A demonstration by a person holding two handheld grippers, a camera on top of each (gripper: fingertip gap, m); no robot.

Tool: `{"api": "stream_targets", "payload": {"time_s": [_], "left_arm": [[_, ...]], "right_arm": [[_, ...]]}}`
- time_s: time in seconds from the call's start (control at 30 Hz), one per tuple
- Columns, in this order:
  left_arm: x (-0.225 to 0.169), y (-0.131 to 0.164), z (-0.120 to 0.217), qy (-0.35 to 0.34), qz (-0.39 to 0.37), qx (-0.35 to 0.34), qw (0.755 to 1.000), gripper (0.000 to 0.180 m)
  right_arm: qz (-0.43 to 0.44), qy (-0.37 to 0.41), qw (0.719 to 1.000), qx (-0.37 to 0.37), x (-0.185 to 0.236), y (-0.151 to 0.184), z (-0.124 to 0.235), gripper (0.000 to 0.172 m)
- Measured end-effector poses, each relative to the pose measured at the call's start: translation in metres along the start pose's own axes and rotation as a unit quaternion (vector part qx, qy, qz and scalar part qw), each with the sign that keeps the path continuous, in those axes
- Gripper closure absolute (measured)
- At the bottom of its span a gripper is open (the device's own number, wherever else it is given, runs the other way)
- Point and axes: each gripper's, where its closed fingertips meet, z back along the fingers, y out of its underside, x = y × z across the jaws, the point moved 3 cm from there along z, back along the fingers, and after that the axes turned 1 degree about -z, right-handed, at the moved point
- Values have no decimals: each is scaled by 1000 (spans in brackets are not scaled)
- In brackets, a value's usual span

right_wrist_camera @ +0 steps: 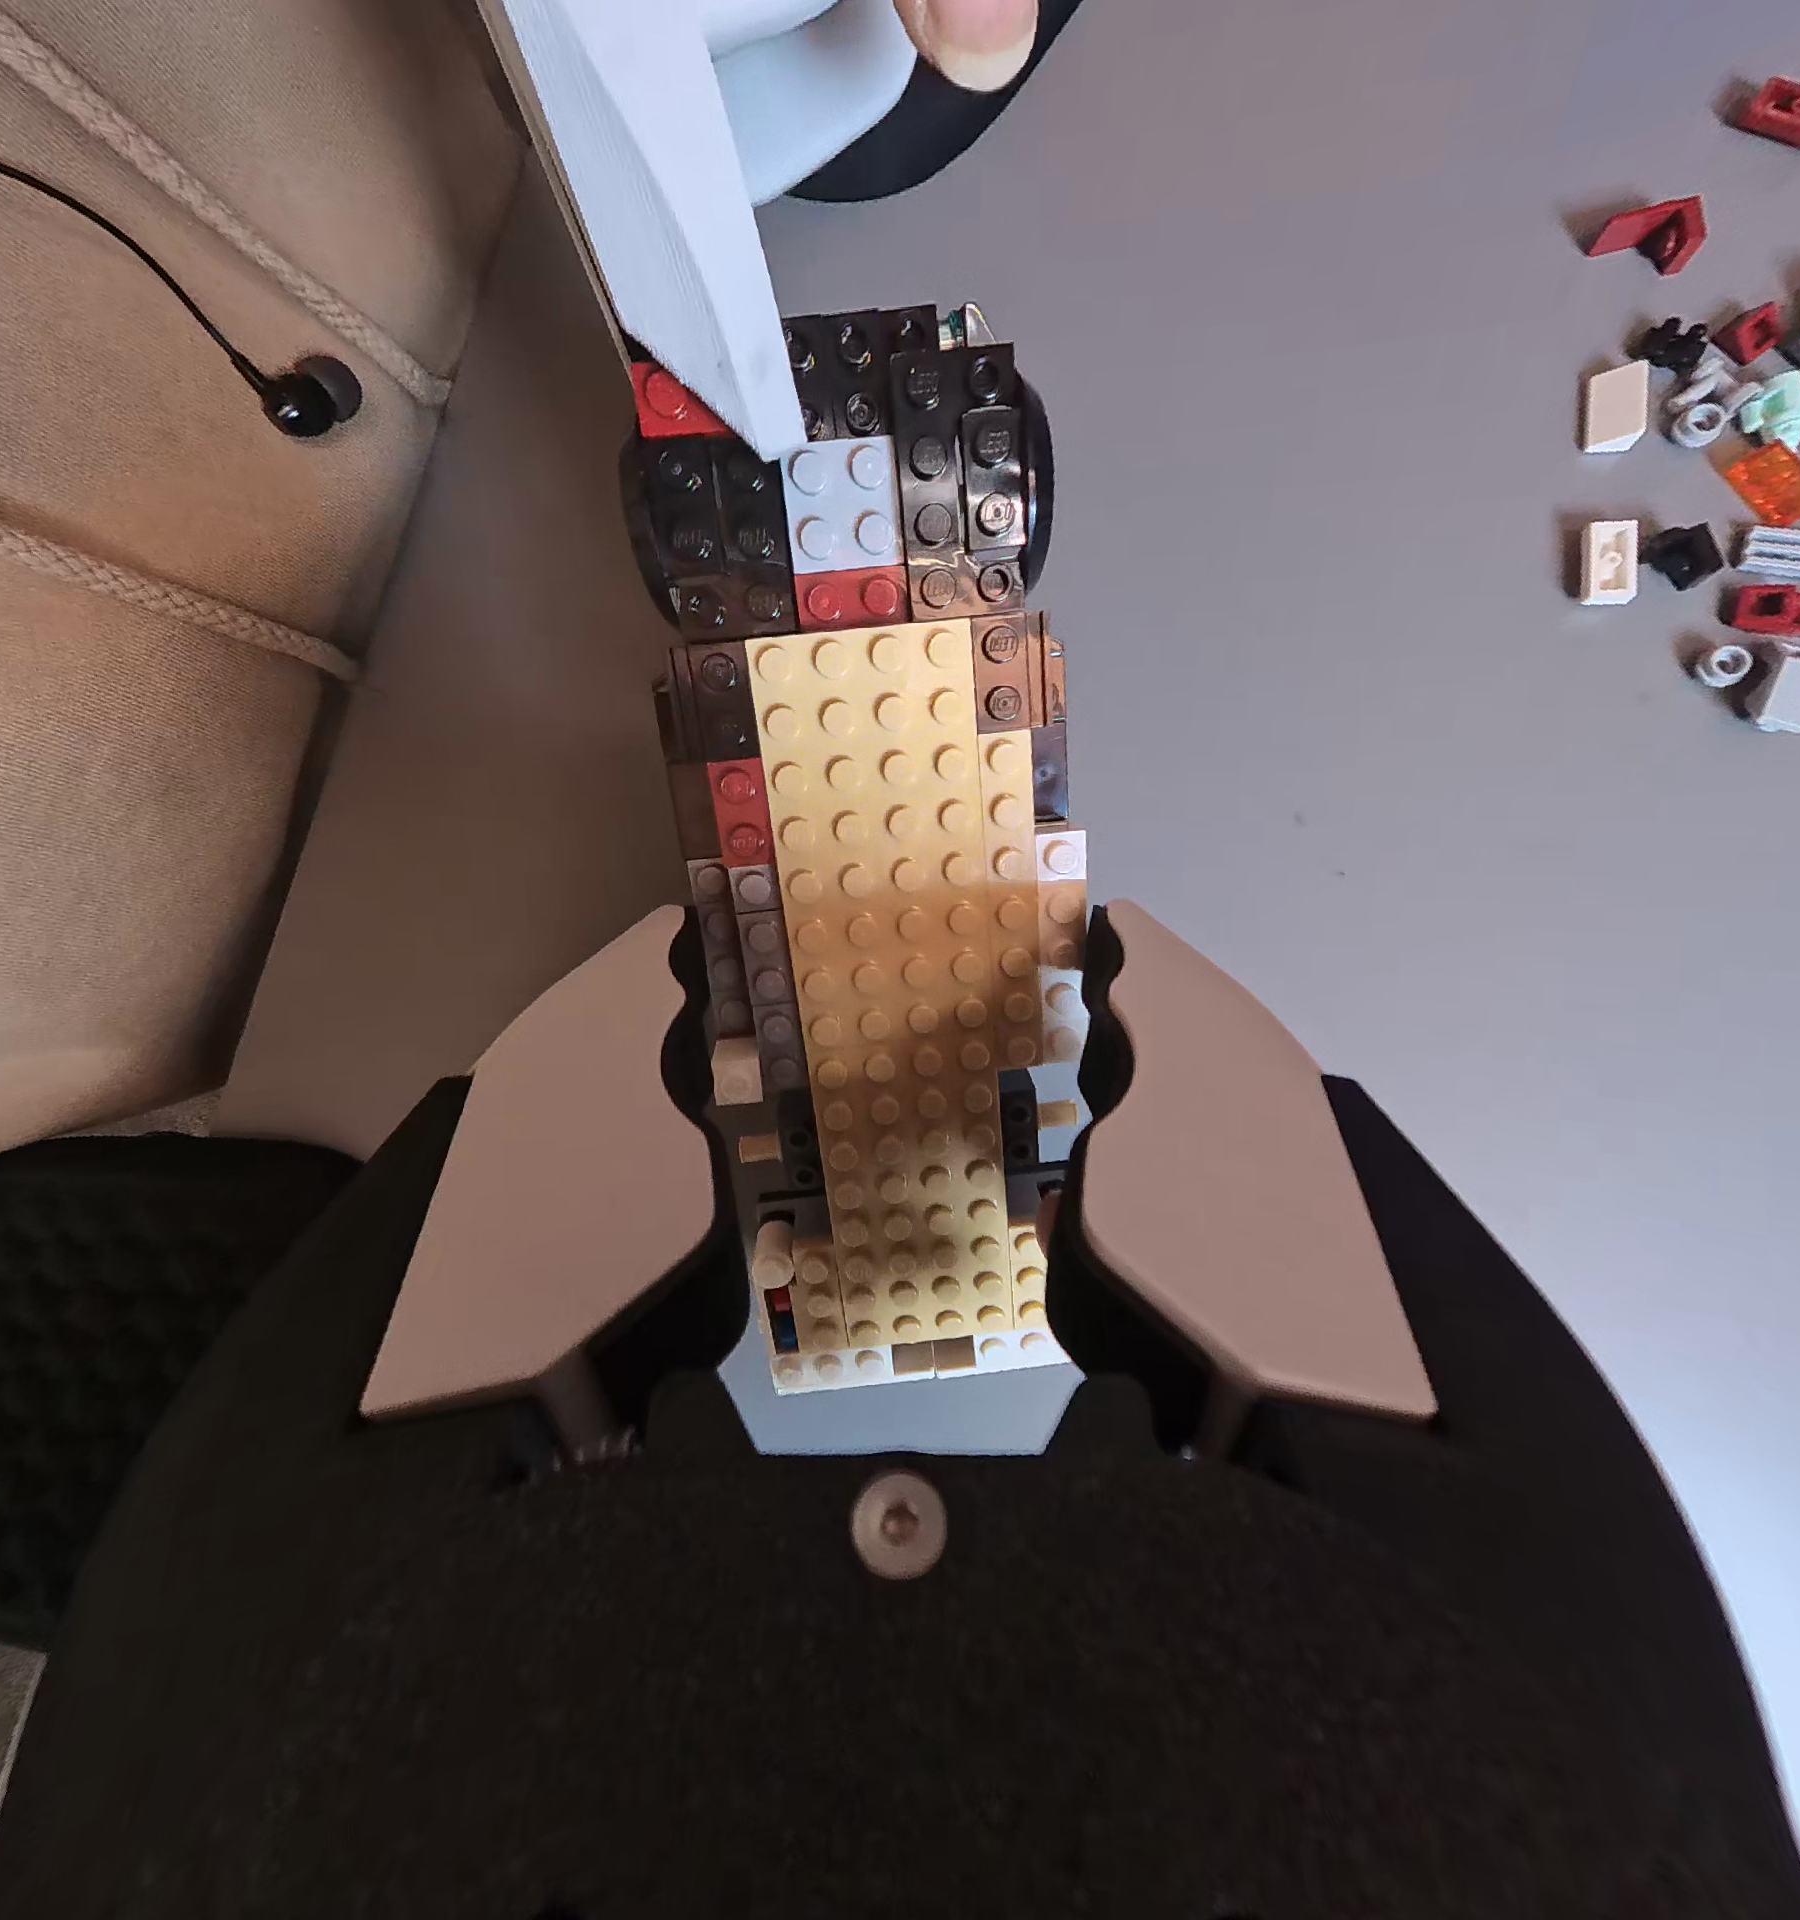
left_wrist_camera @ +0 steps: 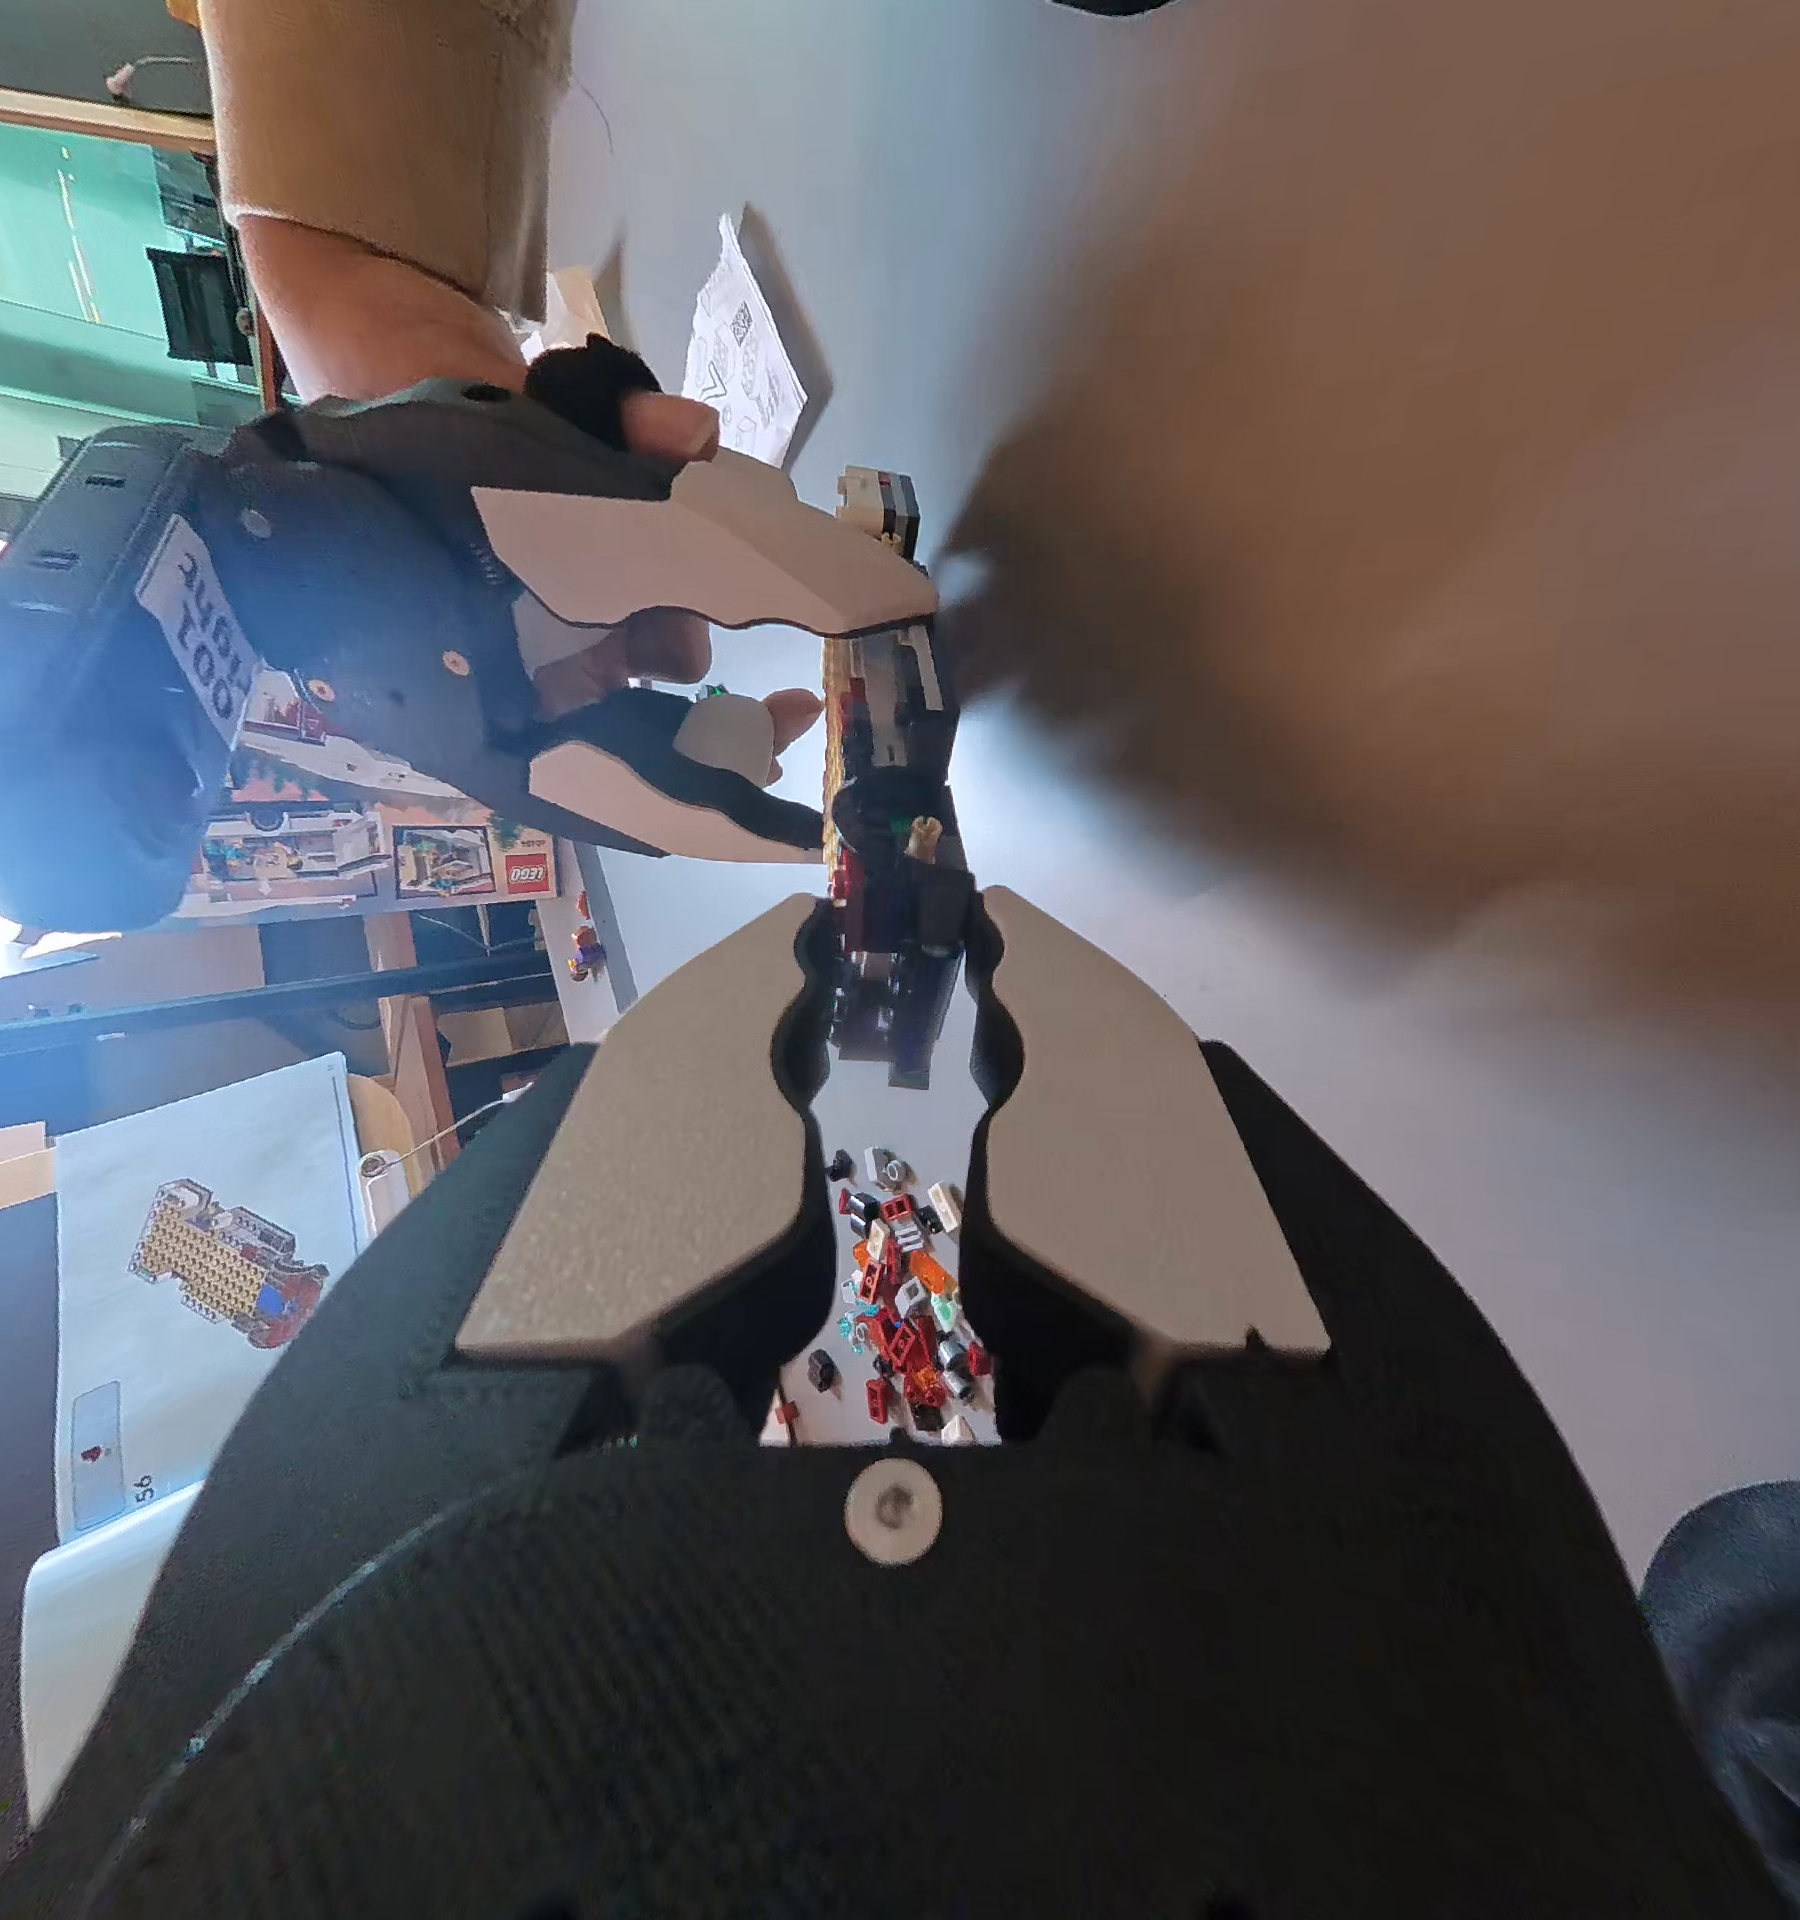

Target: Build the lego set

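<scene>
A brick-built car model [right_wrist_camera: 875, 779] with a tan studded plate, black, red and grey parts is held above the grey table [right_wrist_camera: 1343, 623]. My right gripper [right_wrist_camera: 896, 920] is shut on it, with a pad against each long side. In the left wrist view the model [left_wrist_camera: 896, 675] stands on edge. My left gripper [left_wrist_camera: 901, 914] is shut on its near end, and its fingertips touch both faces. The right gripper [left_wrist_camera: 875, 717] grips it farther off. One white finger [right_wrist_camera: 667, 208] of the left gripper lies over the model's black end in the right wrist view.
Several small loose bricks [right_wrist_camera: 1727, 499] lie on the table to the right and also show in the left wrist view [left_wrist_camera: 906, 1288]. An open instruction booklet [left_wrist_camera: 200, 1299], a toy box [left_wrist_camera: 356, 842] and a paper sheet [left_wrist_camera: 745, 343] lie around. A person's beige clothing [right_wrist_camera: 148, 520] is close on the left. Left tips to right tips: about 7 centimetres.
</scene>
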Motion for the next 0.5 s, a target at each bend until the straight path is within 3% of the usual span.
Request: {"api": "stream_targets", "payload": {"time_s": [0.33,0.5], "left_arm": [[2,2,1,-10,30,-10,999,156],[3,3,1,-31,-12,-3,999,156]], "right_arm": [[-13,-13,1000,-6,-1,-1,1,102],[-22,-21,1000,-8,-2,-1,2,102]]}}
